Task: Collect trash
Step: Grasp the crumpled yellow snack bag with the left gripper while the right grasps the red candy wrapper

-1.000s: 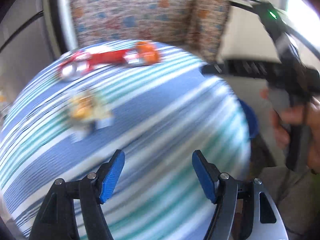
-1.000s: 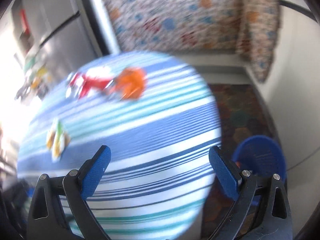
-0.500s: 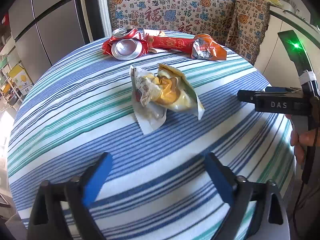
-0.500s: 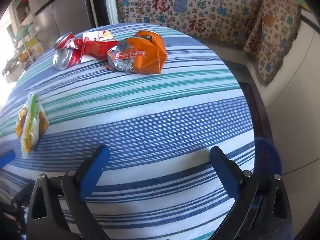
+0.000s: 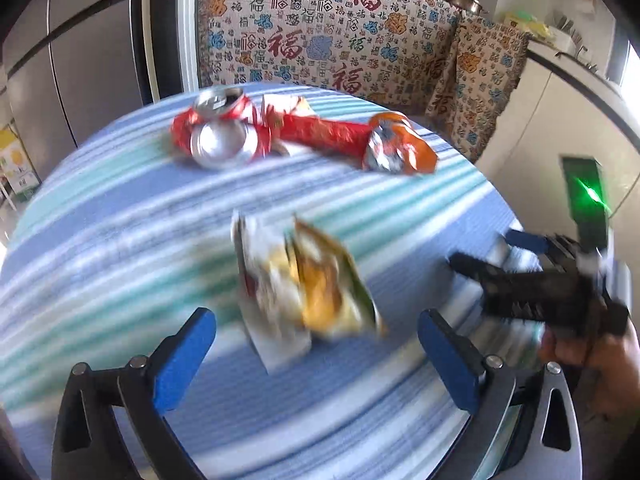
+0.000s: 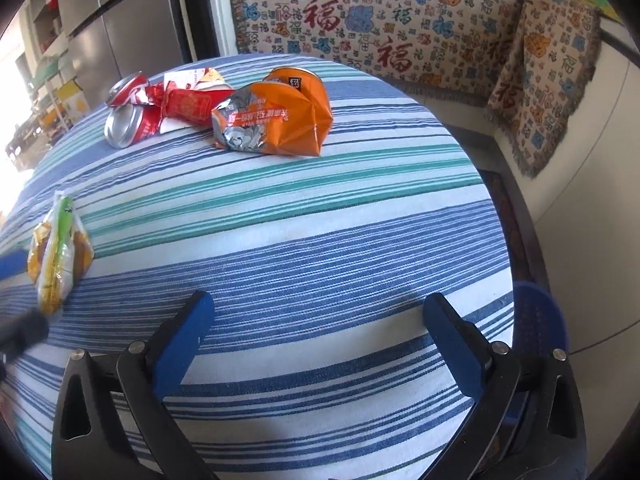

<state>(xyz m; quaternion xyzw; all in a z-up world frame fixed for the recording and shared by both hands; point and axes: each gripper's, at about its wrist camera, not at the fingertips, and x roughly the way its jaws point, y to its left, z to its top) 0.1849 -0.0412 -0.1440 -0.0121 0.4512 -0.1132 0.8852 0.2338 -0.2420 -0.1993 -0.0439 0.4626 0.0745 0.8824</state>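
Observation:
A crumpled yellow-and-white snack wrapper point(image 5: 308, 280) lies on the striped round table point(image 5: 120, 208), just ahead of my open, empty left gripper point(image 5: 316, 344); it also shows at the left of the right wrist view point(image 6: 56, 252). At the far side lie crushed red cans point(image 5: 220, 132) point(image 6: 128, 116), a red wrapper point(image 5: 324, 132) point(image 6: 188, 104) and an orange bag point(image 5: 400, 148) point(image 6: 280, 120). My right gripper point(image 6: 320, 328) is open and empty above the table's near part, far from the trash; it shows at the right of the left wrist view point(image 5: 516, 264).
A blue bin point(image 6: 540, 320) stands on the floor beyond the table's right edge. A bench with patterned cloth point(image 6: 380, 28) runs behind the table. A grey fridge point(image 5: 80, 60) stands at the back left. White cabinets point(image 5: 560, 120) are on the right.
My left gripper has moved forward and down toward the yellow snack wrapper, which now sits close between its fingers. My right gripper has barely shifted. Both stay open.

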